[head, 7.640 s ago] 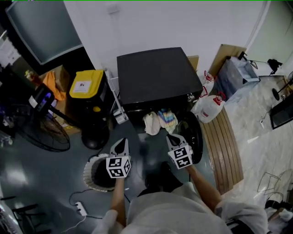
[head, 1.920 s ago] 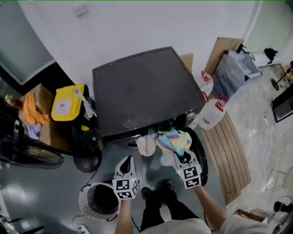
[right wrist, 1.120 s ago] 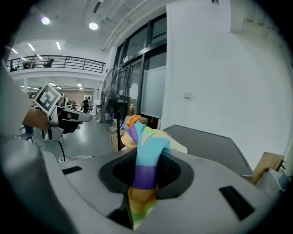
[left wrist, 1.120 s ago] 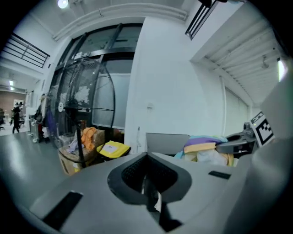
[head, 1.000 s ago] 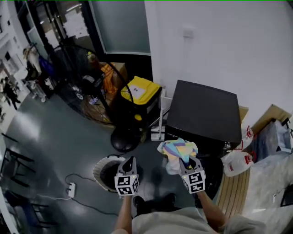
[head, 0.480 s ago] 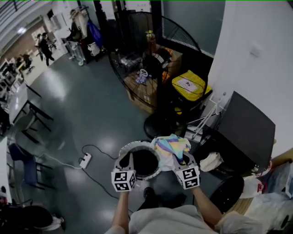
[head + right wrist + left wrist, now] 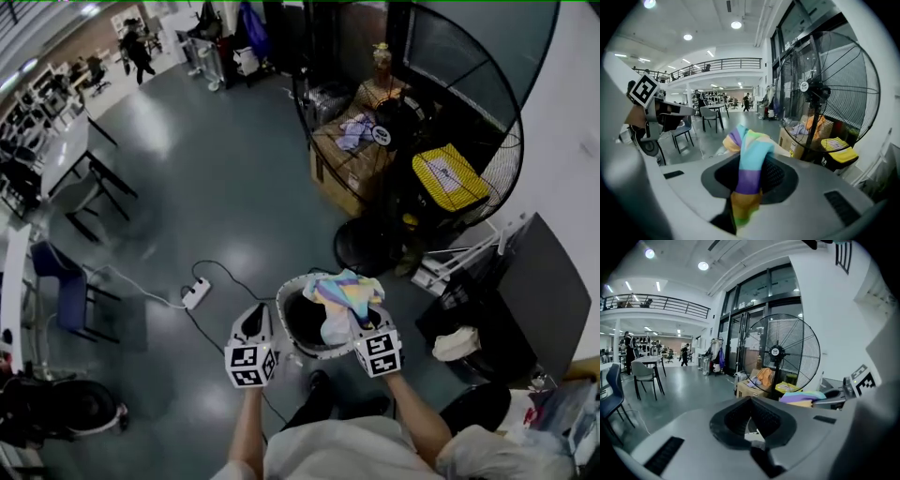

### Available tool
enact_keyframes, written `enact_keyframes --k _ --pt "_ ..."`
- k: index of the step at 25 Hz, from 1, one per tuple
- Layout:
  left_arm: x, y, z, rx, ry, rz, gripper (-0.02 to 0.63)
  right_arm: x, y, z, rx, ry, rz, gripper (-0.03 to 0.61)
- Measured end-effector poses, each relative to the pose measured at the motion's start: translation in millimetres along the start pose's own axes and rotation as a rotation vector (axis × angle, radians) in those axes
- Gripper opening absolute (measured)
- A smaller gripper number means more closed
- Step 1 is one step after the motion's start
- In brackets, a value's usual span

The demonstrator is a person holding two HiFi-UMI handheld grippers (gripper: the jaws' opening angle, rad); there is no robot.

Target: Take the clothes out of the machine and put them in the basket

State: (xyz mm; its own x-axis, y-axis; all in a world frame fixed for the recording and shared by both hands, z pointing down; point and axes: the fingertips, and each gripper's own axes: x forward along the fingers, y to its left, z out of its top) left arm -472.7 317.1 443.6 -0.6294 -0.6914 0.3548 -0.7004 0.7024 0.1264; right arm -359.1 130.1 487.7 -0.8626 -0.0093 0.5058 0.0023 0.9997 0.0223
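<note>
Cloth in pastel stripes point(image 7: 349, 298) hangs over the right side of the basket point(image 7: 281, 314), clamped in the right gripper point(image 7: 364, 323), probably so it can drop straight in. The left gripper point(image 7: 253, 319), jaws together on nothing, hovers near the basket's left rim. Right of them, a white garment point(image 7: 457, 343) lies at the machine point(image 7: 539, 281).

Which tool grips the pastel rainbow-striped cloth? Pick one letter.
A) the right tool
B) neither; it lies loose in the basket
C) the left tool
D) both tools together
A: the right tool is closed on the pastel rainbow-striped cloth, holding it over the round white basket, while the left tool has nothing between its jaws.
</note>
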Motion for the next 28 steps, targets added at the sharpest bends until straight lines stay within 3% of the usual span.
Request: enact_keyframes --k 8,17,19,21,28 --pt "7 26 -52 -0.051 0.086 0.02 0.015 57 24 -55 0.025 0.134 0.057 0.103" --pt "27 41 -67 -0.069 0.123 0.003 0.015 126 27 -100 0.051 0.251 0.058 0.114" --pt "30 45 -66 -0.07 0.13 0.002 0.015 142 28 -115 0.078 0.297 0.071 0.157" --pt "33 49 -66 -0.065 0.138 0.002 0.015 154 30 -124 0.086 0.32 0.085 0.347" --pt "40 39 -77 -0.065 0.154 -0.025 0.015 136 22 -129 0.04 0.268 0.042 0.353"
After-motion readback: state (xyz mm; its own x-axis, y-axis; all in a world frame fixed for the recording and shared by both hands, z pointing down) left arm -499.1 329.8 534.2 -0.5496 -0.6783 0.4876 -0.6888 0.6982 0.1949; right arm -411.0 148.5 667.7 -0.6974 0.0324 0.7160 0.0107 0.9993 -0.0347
